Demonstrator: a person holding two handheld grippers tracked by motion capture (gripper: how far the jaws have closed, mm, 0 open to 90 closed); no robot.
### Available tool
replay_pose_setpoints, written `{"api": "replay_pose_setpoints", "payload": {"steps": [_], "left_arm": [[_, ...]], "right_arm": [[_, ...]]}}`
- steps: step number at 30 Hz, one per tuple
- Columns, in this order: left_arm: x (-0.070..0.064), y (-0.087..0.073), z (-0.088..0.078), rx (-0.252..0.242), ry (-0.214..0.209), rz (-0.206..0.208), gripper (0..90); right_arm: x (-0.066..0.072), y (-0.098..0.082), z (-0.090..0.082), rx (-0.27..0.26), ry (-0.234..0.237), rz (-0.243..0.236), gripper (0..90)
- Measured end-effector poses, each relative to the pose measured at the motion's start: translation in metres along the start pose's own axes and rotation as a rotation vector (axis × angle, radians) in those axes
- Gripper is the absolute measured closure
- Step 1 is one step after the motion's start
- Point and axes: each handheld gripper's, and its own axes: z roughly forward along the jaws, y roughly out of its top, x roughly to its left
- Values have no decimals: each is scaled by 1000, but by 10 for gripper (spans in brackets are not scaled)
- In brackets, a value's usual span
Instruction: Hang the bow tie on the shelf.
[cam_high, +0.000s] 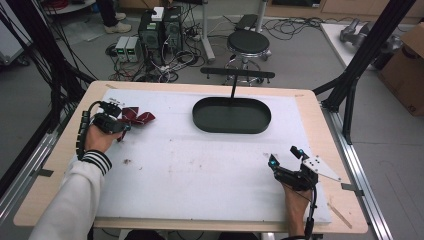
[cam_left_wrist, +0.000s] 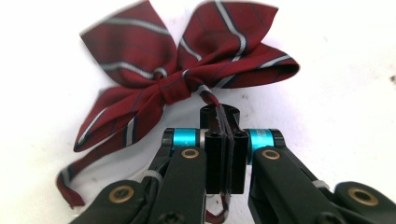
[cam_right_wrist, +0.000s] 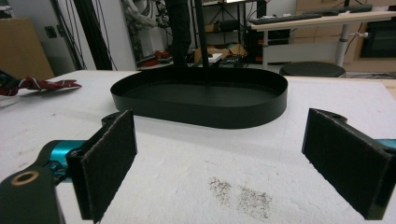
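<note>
On the white-covered surface the left tool sits near the left edge, its jaws pressed together on a thin strap of the dark red striped bow tie; in the left gripper view the left tool has that strap pinched between its pads, while the bow itself lies flat on the white cover just beyond the tips, its two loops spread upward and its tails trailing down to the left; in the high view the bow tie lies just beside the tool, well apart from the black oval tray, which stands toward the far middle of the surface with a thin black post rising from it; the right tool rests near the right front of the surface, held by a hand, and its jaws stand wide apart with nothing between them; in the right gripper view the right tool faces the tray across bare white cover marked by a faint dark smudge, possibly dirt, though it is too fine to tell; the bow tie shows far off at the left edge there.
</note>
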Motion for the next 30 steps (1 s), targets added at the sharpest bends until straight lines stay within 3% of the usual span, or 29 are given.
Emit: {"api": "replay_pose_setpoints", "payload": {"steps": [7,20,30], "left_arm": [[-3,3,-13,-85,0,14,886],[-18,18,-39,-269,-44,22,887],[-38,41,-53,-345,-69,53,887]], "right_arm": [[0,0,0,-1,1,-2,92],[1,0,0,-1,1,-5,92],[1,0,0,2,1,-7,92]]}}
